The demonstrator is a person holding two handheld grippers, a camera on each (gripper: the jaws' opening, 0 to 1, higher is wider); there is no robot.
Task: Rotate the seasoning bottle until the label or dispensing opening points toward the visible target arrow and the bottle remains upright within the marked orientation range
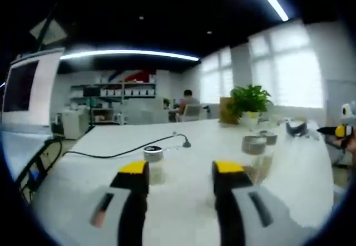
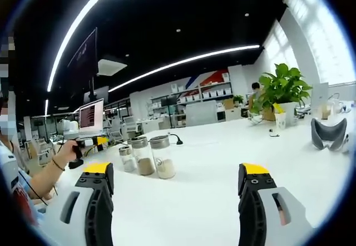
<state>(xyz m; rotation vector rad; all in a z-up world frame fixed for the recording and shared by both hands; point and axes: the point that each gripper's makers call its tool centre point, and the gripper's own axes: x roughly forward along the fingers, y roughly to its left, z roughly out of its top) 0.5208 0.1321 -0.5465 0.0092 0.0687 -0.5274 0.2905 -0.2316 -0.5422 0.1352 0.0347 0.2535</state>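
Three clear glass seasoning bottles with metal lids stand upright on the white table (image 2: 211, 201). The right gripper view has them in a row: the nearest bottle (image 2: 162, 158), a second (image 2: 142, 157) and a smaller third (image 2: 127, 158). In the left gripper view one bottle (image 1: 153, 156) stands just beyond my left jaw, and two more (image 1: 254, 144) (image 1: 269, 137) stand farther right. My left gripper (image 1: 181, 171) is open with nothing between its jaws; a hand holds it (image 2: 89, 142) left of the bottles. My right gripper (image 2: 176, 171) is open wide and short of the bottles, and its yellow tip (image 1: 341, 130) enters from the right.
A black cable (image 1: 111, 154) crosses the table and ends near the bottles. A potted plant (image 2: 283, 93), a grey-white headset (image 2: 328, 132) and small items sit at the far side. A monitor (image 1: 22, 84) stands at the left. A person (image 1: 188, 104) sits in the background.
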